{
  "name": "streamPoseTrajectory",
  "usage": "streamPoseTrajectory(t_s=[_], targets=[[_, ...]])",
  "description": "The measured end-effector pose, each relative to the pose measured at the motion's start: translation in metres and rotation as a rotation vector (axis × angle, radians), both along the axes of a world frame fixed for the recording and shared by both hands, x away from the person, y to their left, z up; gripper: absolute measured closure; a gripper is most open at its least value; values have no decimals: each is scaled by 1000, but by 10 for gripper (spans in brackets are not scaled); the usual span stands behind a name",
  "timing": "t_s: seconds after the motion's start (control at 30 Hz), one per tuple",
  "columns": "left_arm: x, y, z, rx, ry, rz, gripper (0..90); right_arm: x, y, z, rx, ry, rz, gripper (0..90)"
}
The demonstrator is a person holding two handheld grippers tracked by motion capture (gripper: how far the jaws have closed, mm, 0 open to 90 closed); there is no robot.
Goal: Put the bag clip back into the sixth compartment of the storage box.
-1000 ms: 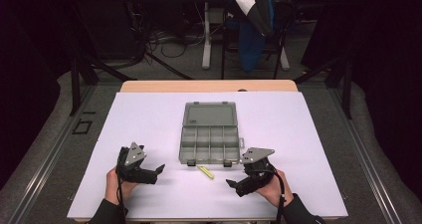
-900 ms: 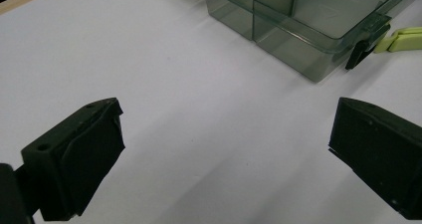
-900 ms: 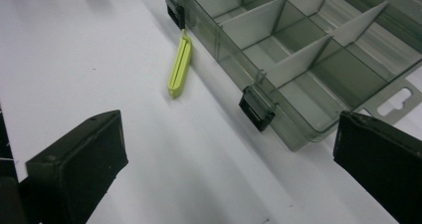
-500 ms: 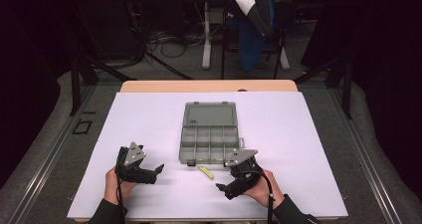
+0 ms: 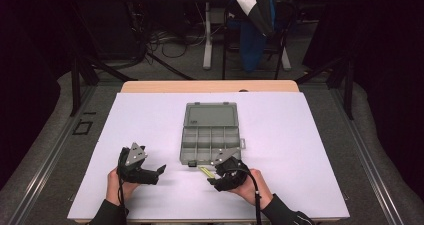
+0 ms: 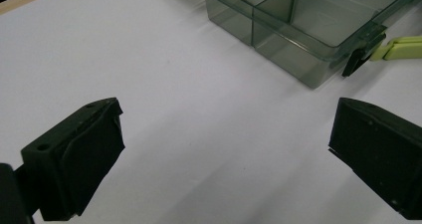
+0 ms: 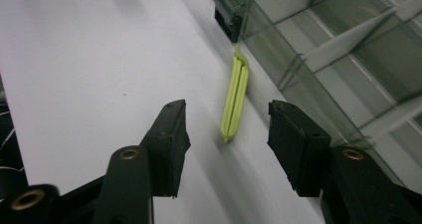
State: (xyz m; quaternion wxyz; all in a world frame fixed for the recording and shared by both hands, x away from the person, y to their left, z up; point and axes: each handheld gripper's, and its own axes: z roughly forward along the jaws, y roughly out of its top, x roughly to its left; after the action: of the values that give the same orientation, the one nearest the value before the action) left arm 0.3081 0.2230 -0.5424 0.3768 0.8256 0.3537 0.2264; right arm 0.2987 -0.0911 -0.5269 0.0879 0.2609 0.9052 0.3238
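Right tongs: jaws just closing, still apart, clip end between them, untouched.
Left tongs: wide apart, empty, at 9 o'clock.
Green clip: flat on bench.
Organizer box: open, 12 o'clock of clip.

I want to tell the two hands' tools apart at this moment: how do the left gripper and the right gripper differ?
The left gripper has its jaws spread wide over bare white table sheet; the right gripper has narrower jaws, which have just been closing. The left points at nothing close, while the right lines up on the slim yellow-green plastic clip beside the clear grey compartment box, not yet touching it. Both are black and hand-held.
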Motion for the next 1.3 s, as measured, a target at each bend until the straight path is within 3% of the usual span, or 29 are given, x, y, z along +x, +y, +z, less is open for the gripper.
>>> streamPoseTrajectory(t_s=[0.3, 0.5, 0.63, 0.73, 0.8, 1.03, 1.3], targets=[[1, -1, 1, -5, 4, 3, 2, 12, 20, -4, -53, 12, -16, 661], [1, 1, 1, -9, 4, 4, 2, 17, 28, -9, -104, 42, -17, 672], [1, 1, 1, -23, 6, 1, 3, 21, 30, -9, -97, 51, -40, 695], [1, 0, 0, 10, 2, -3, 3, 24, 32, -14, -106, 69, -35, 706], [1, 1, 1, 3, 1, 1, 4, 24, 33, -16, -110, 69, -33, 708], [-1, -4, 0, 22, -12, -9, 4, 20, 33, -17, -99, 50, -21, 794], [-1, -4, 1, 28, -22, -6, 4, 17, 33, -17, -104, 27, 2, 802]])
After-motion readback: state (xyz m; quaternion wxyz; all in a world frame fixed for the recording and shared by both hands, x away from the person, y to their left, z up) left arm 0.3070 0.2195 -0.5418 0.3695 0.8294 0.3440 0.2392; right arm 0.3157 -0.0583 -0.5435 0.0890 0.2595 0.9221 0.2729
